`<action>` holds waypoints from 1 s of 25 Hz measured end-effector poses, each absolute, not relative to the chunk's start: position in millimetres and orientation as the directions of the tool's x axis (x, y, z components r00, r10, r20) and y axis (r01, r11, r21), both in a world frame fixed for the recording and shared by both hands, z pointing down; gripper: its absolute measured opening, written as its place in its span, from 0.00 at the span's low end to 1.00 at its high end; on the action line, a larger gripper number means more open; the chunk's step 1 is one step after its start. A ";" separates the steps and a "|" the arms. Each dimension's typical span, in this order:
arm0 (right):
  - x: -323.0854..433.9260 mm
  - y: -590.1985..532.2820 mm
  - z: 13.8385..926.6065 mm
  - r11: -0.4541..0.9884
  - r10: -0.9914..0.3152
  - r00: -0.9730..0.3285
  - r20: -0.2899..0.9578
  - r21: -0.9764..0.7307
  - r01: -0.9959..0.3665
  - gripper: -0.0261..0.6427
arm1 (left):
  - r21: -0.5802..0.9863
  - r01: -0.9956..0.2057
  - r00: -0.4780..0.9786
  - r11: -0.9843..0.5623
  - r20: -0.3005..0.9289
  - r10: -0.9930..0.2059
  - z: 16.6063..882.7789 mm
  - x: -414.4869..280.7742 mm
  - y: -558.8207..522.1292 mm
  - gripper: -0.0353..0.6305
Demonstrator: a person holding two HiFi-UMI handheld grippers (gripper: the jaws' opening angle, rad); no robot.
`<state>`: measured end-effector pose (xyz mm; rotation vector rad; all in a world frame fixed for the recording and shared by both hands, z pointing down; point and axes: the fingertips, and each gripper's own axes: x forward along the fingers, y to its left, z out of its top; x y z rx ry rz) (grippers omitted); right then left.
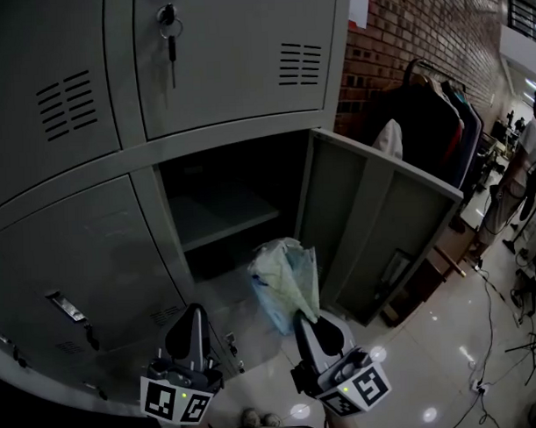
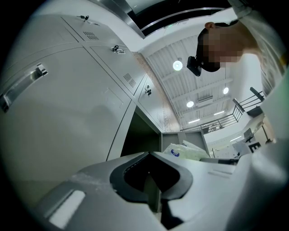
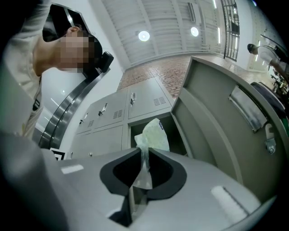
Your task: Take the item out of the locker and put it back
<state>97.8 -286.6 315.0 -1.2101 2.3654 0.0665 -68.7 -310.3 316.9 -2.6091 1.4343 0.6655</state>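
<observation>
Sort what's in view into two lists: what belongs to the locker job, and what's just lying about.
Job:
plastic bag, pinched in the right hand-held gripper
open locker
its door
left hand-held gripper, shut and empty

Lying about:
key in the upper locker door
clothes rack
person standing at right
</observation>
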 end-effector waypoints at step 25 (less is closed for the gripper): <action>98.1 -288.1 312.0 0.630 -0.739 -0.503 -0.448 -0.196 -0.751 0.09 | 0.166 -0.817 0.451 -0.553 -0.414 -0.791 319.6 -72.7 -314.6 0.06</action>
